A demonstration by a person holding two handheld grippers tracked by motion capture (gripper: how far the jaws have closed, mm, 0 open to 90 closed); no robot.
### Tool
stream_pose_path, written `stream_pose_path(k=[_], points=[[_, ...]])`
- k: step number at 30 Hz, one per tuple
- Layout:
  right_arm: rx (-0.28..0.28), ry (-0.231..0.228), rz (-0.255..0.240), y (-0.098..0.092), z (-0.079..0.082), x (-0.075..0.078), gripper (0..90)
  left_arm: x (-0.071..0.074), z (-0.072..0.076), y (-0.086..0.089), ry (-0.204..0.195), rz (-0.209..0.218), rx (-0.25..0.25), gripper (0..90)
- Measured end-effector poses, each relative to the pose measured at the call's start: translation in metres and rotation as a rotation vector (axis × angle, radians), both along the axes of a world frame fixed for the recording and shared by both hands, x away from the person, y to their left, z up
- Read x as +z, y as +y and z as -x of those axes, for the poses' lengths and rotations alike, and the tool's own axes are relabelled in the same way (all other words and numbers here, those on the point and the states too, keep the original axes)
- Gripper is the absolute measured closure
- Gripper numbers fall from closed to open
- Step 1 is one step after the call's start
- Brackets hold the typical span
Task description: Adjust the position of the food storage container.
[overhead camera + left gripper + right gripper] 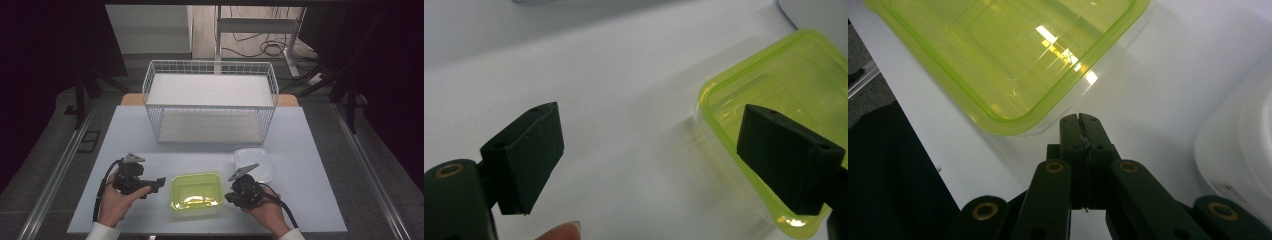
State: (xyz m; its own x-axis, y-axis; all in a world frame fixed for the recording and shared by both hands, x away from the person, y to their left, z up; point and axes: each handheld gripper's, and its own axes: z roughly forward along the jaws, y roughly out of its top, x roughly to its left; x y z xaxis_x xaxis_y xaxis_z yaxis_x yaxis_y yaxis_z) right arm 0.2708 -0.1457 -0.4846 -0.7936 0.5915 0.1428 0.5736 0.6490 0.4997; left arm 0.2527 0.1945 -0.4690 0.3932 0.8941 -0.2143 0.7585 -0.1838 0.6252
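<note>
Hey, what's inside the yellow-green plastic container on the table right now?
Nothing that can be seen: the yellow-green container looks empty, with only light reflections on its translucent bottom, as the right gripper view also shows. In the left gripper view, one jaw of the open left claw hides a corner of it.
</note>
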Motion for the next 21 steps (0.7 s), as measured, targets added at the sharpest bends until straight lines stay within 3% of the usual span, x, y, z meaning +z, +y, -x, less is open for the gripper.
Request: stream_pose_path(k=[8, 16, 17, 19, 20, 21], points=[[0.017, -0.028, 0.000, 0.015, 0.003, -0.003, 88.8, 0.001, 0.001, 0.001, -0.001, 0.001, 0.002, 11.3], [-0.011, -0.047, -0.025, 0.006, 0.004, 0.004, 88.8, 0.001, 0.001, 0.003, -0.004, 0.009, 0.006, 11.4], [-0.027, -0.060, -0.058, 0.000, 0.006, 0.010, 88.5, 0.003, 0.001, 0.004, -0.007, 0.021, 0.007, 11.6], [-0.035, -0.058, -0.074, -0.003, 0.007, 0.012, 86.9, 0.003, 0.001, 0.004, -0.010, 0.031, 0.007, 11.9], [-0.043, -0.061, -0.101, -0.006, 0.008, 0.015, 83.2, 0.004, 0.001, 0.004, -0.010, 0.040, 0.005, 12.2], [-0.058, -0.055, -0.160, -0.012, 0.008, 0.018, 71.9, 0.005, 0.001, 0.005, -0.015, 0.048, 0.004, 12.6]])
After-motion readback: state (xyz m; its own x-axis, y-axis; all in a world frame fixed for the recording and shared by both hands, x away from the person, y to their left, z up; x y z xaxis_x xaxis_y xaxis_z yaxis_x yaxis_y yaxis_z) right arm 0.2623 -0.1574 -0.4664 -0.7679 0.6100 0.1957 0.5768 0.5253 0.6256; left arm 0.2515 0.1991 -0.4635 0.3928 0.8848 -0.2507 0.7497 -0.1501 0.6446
